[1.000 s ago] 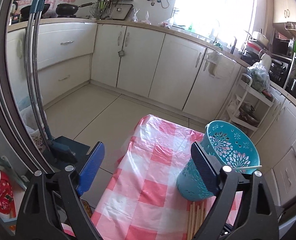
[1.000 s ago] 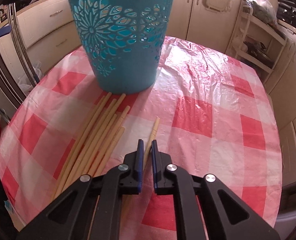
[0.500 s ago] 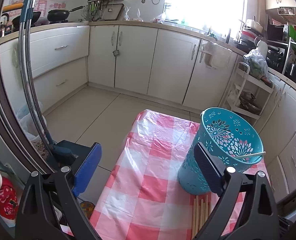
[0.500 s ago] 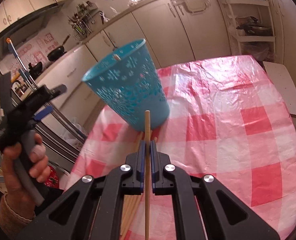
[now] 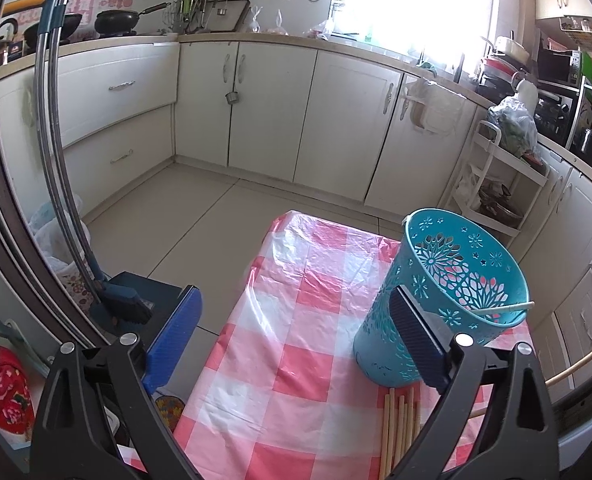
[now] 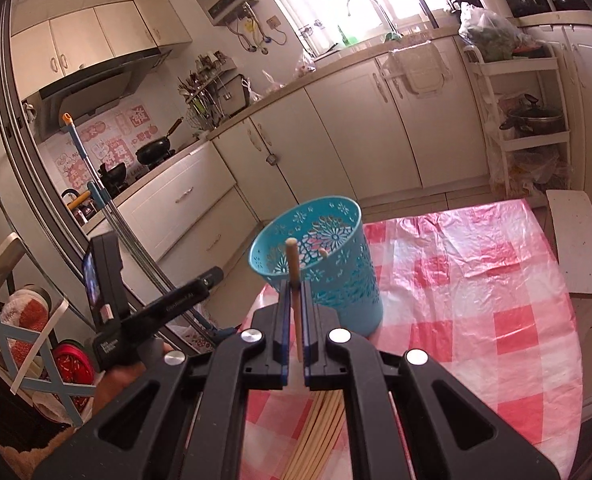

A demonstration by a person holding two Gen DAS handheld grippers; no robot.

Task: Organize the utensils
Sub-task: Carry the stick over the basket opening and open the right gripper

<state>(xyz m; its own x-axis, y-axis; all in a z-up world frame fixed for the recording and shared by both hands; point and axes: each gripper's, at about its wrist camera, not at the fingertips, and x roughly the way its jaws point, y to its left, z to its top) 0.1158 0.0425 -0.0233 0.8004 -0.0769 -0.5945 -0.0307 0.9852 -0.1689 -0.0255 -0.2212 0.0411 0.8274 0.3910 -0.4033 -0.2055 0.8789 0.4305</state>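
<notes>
Chopstick in hand: one pale wooden stick [image 6: 295, 292] stands nearly upright at centre frame, its blunt tip in front of the basket's mouth.
Right tongs [image 6: 295, 340]: clenched on that chopstick near its lower part.
Left tongs [image 5: 296, 336]: released, jaws spread wide with nothing between them; the right blade sits in front of the basket wall, and I cannot tell if it touches.
Basket [image 5: 448, 304]: turquoise plastic cutlery holder with flower cut-outs, on the red-and-white checked tabletop [image 5: 296, 360], right of centre; one stick [image 5: 504, 308] already leans on its rim.
Loose chopsticks [image 5: 400, 424]: a bundle lying flat at bottom frame, just beside the basket's foot.
Doing it well: bring the tip over the opening, tilt it downward, release only once it is inside the rim; steadying the light basket would likely stop it tipping.
</notes>
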